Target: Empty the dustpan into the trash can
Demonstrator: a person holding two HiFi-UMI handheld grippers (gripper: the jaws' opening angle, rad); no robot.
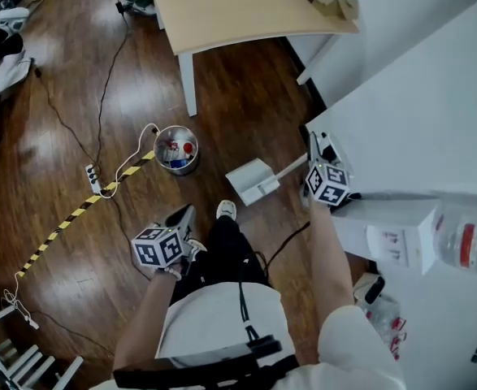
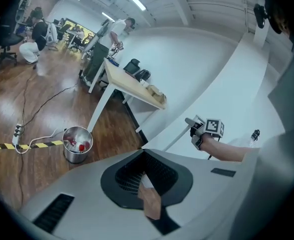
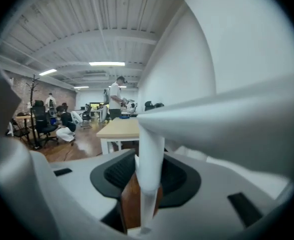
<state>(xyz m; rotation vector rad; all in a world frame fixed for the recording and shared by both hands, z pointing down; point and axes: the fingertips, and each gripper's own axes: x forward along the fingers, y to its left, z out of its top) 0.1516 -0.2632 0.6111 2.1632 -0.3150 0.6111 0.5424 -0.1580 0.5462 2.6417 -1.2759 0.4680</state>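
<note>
Dustpan [image 1: 253,182]: white, over the wooden floor [image 1: 84,80], to the right of the trash can [image 1: 175,149], near it but apart. Its handle [image 1: 291,167] is pinched between the right gripper's [image 1: 313,157] jaws. Trash can: silver, upright, holding litter. Left gripper [image 1: 184,213]: jaws drawn together, empty, near the person's shoe [image 1: 226,210].

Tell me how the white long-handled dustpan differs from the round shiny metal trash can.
The round shiny metal trash can stands free and upright; the white long-handled dustpan is gripped by its handle in the right claw. The can is a deep cylinder holding red and white rubbish; the dustpan is a flat scoop. Both are near the wooden floor.
</note>
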